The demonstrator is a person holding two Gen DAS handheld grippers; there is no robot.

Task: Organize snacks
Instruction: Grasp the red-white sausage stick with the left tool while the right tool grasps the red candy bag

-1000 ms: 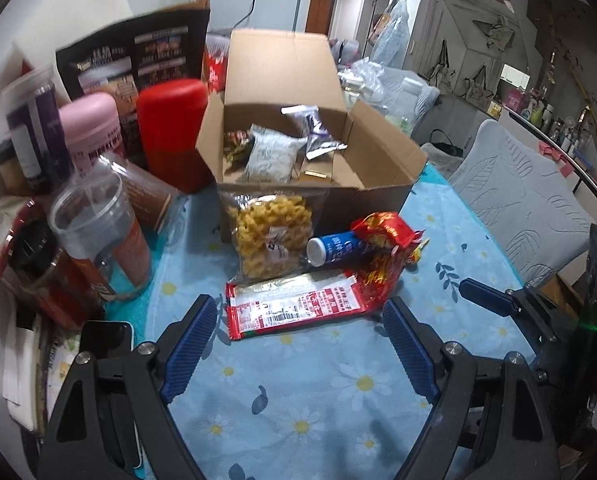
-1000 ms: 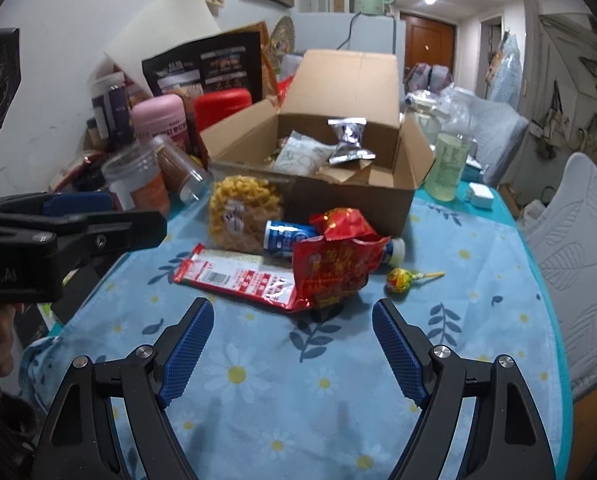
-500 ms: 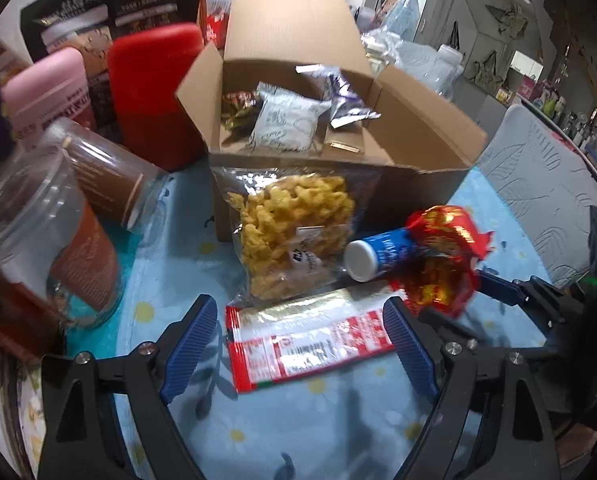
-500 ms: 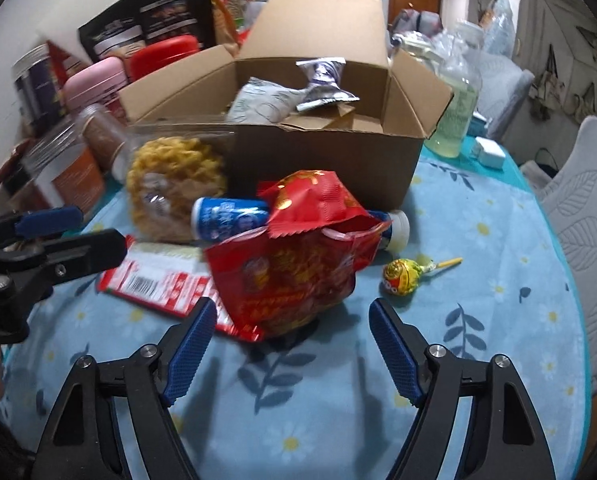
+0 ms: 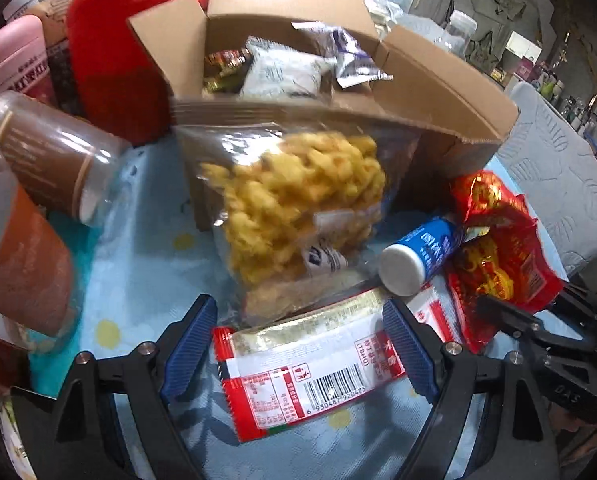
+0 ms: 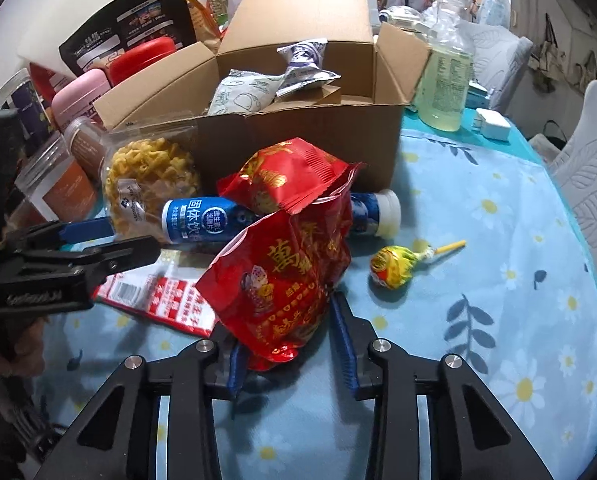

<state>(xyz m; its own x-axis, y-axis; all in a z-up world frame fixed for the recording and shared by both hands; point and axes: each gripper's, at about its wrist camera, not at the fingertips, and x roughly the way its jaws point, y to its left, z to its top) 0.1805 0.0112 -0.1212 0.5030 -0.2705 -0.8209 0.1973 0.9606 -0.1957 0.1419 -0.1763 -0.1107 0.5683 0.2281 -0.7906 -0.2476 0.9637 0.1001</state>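
Right wrist view: the red bag (image 6: 286, 276) is lying on the flowered cloth (image 6: 498, 320) before the box (image 6: 306, 120), and the right gripper (image 6: 294, 344) is pinching its near end, its jaws having just been closing onto it. A blue tube (image 6: 202, 220) is poking out from under the bag, a lollipop (image 6: 394, 266) sitting just beside. The left gripper (image 5: 298, 354) is hanging wide open around a red-and-white packet (image 5: 306, 376), pads apart from it.
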